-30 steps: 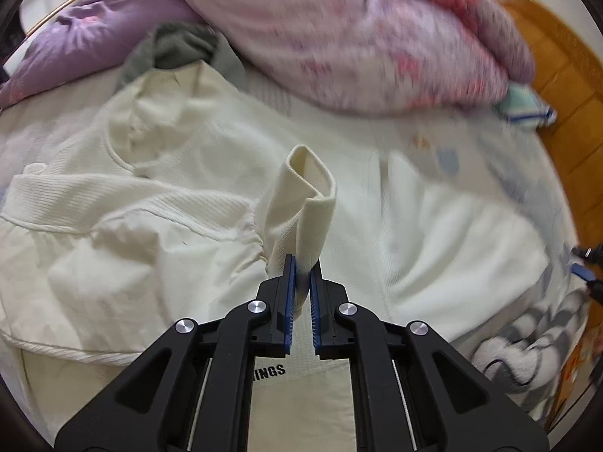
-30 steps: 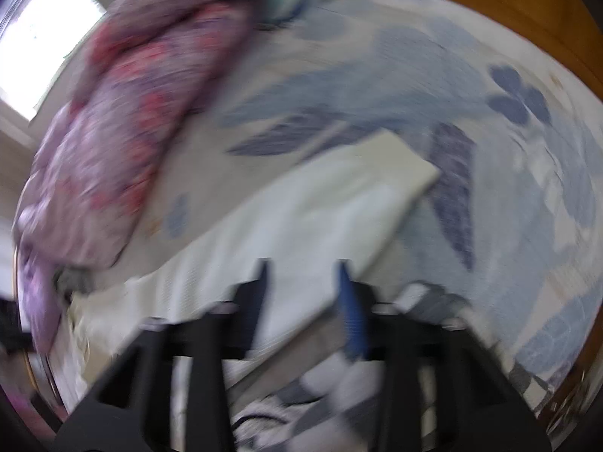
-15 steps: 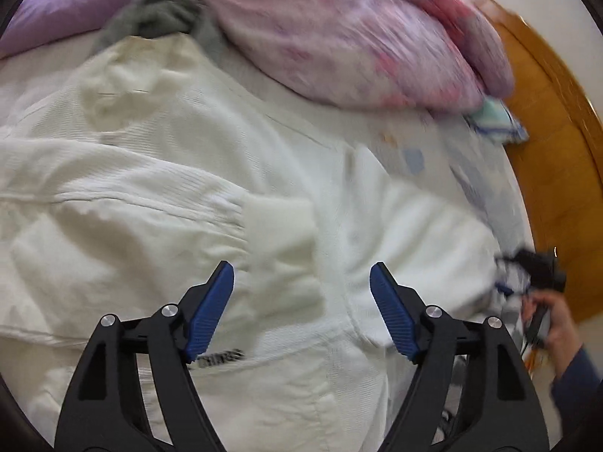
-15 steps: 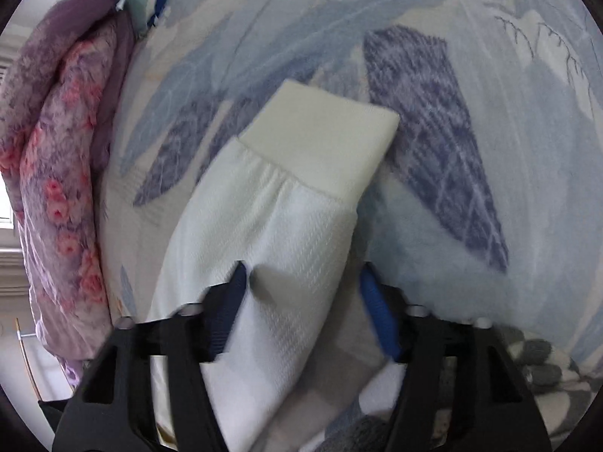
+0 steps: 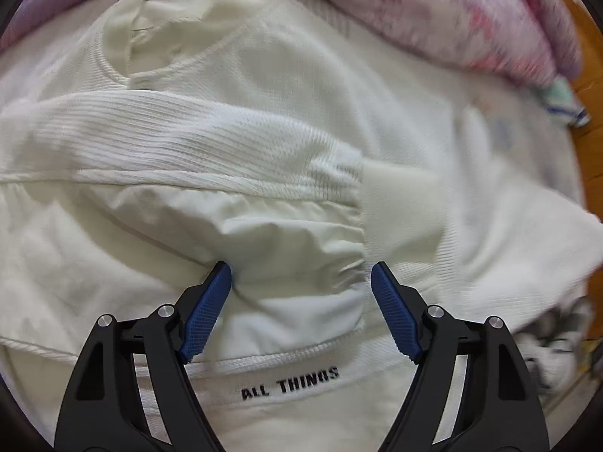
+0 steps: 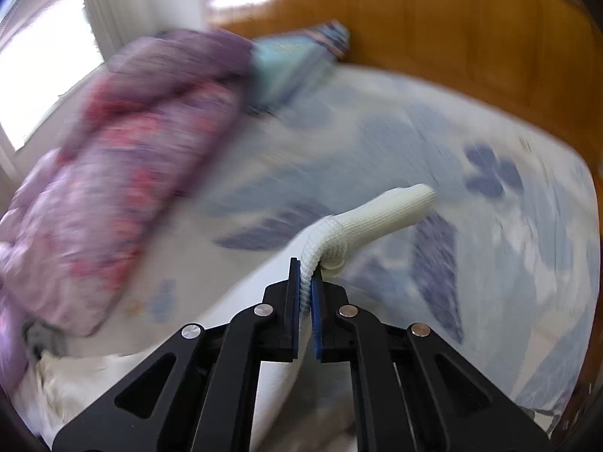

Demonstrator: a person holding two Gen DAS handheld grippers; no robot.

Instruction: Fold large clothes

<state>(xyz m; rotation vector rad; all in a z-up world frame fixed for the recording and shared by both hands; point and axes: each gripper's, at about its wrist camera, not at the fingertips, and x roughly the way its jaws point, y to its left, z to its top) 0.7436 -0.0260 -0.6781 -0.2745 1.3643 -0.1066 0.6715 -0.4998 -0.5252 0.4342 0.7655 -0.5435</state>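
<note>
A cream sweatshirt (image 5: 264,86) lies spread on the bed, with black lettering near its hem. One sleeve (image 5: 211,158) is folded across the chest, its cuff (image 5: 399,196) lying flat. My left gripper (image 5: 301,286) hovers open just above that sleeve, with cloth beneath the fingers but nothing pinched. In the right wrist view my right gripper (image 6: 309,271) is shut on the other sleeve just behind its ribbed cuff (image 6: 392,211). That cuff sticks out past the pads, lifted off the sheet.
A pink and purple floral duvet (image 5: 433,11) (image 6: 124,173) is heaped along the far side. The bed has a blue leaf-print sheet (image 6: 490,226) and a wooden headboard (image 6: 452,22). A teal folded cloth (image 6: 290,60) lies by the headboard.
My left gripper let go of the first sleeve, which now lies flat across the chest, and opened wide. My right gripper closed on the other sleeve near its cuff and lifted it.
</note>
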